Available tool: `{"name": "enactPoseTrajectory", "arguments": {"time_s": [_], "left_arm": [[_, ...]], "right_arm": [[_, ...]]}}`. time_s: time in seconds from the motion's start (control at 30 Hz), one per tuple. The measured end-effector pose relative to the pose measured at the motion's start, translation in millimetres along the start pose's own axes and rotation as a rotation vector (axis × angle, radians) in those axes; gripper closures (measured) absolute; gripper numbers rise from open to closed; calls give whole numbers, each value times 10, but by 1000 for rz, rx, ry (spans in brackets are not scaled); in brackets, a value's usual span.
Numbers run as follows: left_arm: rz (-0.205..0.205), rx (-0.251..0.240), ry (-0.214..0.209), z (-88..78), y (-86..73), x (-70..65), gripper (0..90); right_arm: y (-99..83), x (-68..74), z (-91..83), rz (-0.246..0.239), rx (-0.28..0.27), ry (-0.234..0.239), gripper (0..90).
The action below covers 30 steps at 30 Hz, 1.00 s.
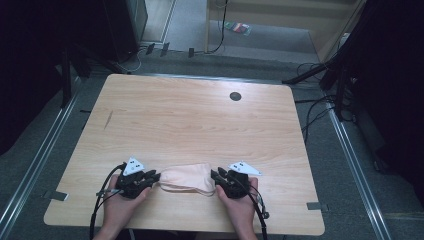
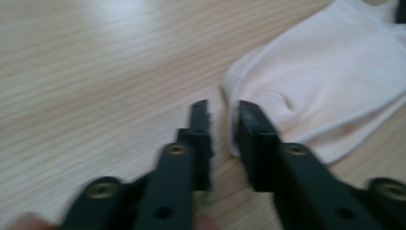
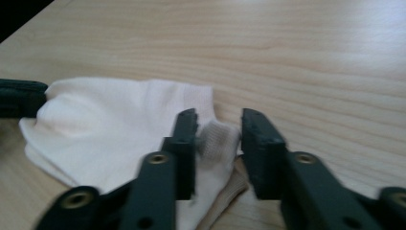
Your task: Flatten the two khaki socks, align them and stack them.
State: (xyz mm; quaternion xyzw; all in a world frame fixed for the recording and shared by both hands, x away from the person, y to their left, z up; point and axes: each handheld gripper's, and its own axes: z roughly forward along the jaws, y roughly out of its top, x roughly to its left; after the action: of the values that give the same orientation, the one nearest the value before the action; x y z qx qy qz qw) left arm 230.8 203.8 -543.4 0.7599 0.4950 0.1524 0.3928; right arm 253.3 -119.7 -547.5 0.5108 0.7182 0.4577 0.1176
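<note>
A pale pink-white sock [image 1: 186, 178] lies flat on the wooden table [image 1: 190, 115], near its front edge, between a person's two hands. My left gripper [image 1: 155, 176] is at the sock's left end. In the left gripper view its jaws [image 2: 224, 108] stand apart, and the sock's [image 2: 330, 81] rounded edge lies in the gap, not pinched. My right gripper [image 1: 216, 175] is at the sock's right end. In the right gripper view its jaws [image 3: 219, 117] are also apart, with a raised corner of the sock [image 3: 110, 120] loose between them.
A small dark round hole [image 1: 235, 96] sits in the table top near the far edge. The hands rest close to the table's front edge. Cables [image 1: 315, 107] and dark stands are on the floor around the table, with metal rails along both sides.
</note>
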Motion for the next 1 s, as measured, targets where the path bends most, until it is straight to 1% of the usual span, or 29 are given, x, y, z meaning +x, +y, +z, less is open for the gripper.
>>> {"name": "enactPoseTrajectory", "arguments": {"time_s": [0.03, 0.07, 0.1, 0.13, 0.17, 0.2, 0.23, 0.27, 0.3, 0.33, 0.37, 0.43, 0.47, 0.53, 0.6, 0.67, 0.73, 0.8, 0.87, 0.9, 0.97, 1.0], "left_arm": [[-13, -21, -1, -31, 7, 14, 622], [-36, -60, -19, -90, 28, 37, 631], [-42, -85, -35, -122, 45, 46, 684], [-43, -108, -68, -153, 73, 48, 740], [-33, -122, -115, -160, 117, 29, 802], [-20, -115, -147, -148, 144, 8, 848], [5, -96, -161, -114, 177, -35, 876], [36, -74, -161, -58, 204, -88, 900], [43, -63, -158, -17, 213, -114, 900], [42, -44, -155, 38, 220, -132, 900], [36, -28, -149, 94, 219, -136, 900], [27, -1, -130, 190, 196, -122, 900], [20, 9, -122, 223, 180, -110, 900], [3, 21, -119, 267, 154, -75, 900], [0, 21, -120, 280, 148, -52, 900], [-9, 24, -122, 290, 153, -32, 900], [-12, 19, -120, 299, 151, -22, 900], [-20, 21, -124, 305, 156, -10, 900], [-28, 26, -125, 301, 158, 8, 900], [-29, 23, -126, 301, 157, 14, 900], [-53, 23, -140, 292, 153, 53, 900], [-77, 19, -161, 293, 148, 80, 900]], "right_arm": [[16, 19, -55, 9, -25, -4, 661], [27, 33, -89, 4, -45, 2, 698], [43, 90, -142, 9, -65, 21, 746], [48, 140, -157, 4, -72, 36, 778], [50, 219, -156, -4, -69, 63, 811], [45, 337, -120, -20, -50, 105, 837], [39, 414, -82, -28, -34, 128, 852], [31, 507, -16, -43, -7, 159, 866], [18, 617, 73, -60, 20, 179, 883], [11, 674, 131, -73, 31, 184, 887], [3, 740, 203, -82, 50, 186, 896], [-14, 844, 332, -84, 73, 195, 900], [-24, 887, 385, -98, 85, 193, 900], [-55, 940, 470, -115, 125, 197, 900], [-92, 956, 508, -142, 155, 197, 900], [-112, 964, 489, -156, 160, 197, 900], [-133, 985, 462, -196, 160, 189, 900], [-175, 1011, 431, -239, 144, 170, 900], [-203, 1030, 411, -251, 135, 157, 900], [-211, 1060, 401, -262, 137, 138, 900], [-212, 1085, 401, -289, 135, 118, 900], [-207, 1091, 402, -289, 140, 116, 900]]}}
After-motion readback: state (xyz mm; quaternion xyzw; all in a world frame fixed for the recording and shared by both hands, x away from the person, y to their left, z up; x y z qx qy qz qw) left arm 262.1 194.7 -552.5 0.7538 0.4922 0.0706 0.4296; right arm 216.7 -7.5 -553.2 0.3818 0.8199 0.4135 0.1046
